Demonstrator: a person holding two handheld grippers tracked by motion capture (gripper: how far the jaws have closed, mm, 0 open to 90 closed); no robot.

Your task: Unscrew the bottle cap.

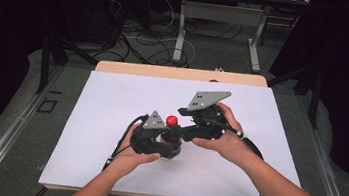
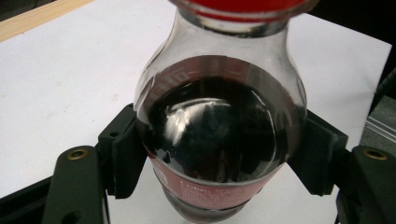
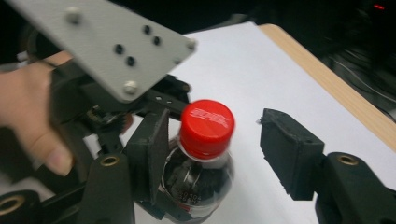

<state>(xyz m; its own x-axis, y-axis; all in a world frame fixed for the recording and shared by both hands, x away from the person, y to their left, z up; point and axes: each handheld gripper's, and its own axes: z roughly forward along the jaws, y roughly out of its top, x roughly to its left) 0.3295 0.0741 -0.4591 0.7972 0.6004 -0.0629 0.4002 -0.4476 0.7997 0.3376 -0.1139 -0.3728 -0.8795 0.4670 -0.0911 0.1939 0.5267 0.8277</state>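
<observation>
A small clear bottle (image 2: 219, 140) of dark cola with a red cap (image 3: 207, 128) stands upright on the white sheet (image 1: 111, 105). My left gripper (image 2: 219, 158) is shut on its round body, one ribbed pad (image 2: 123, 154) pressed against each side. In the high view the left gripper (image 1: 167, 140) sits just in front of the red cap (image 1: 172, 120). My right gripper (image 3: 219, 151) is open around the cap: one pad (image 3: 152, 149) stands close beside it, the other pad (image 3: 289, 156) well clear. In the high view the right gripper (image 1: 179, 129) comes in from the right.
The white sheet covers most of the table, with a wooden edge (image 1: 180, 72) showing at the far side. Cables (image 1: 139, 43) and another table's legs (image 1: 181, 28) lie on the floor beyond. The left gripper's grey plate (image 3: 107, 46) looms close in the right gripper view.
</observation>
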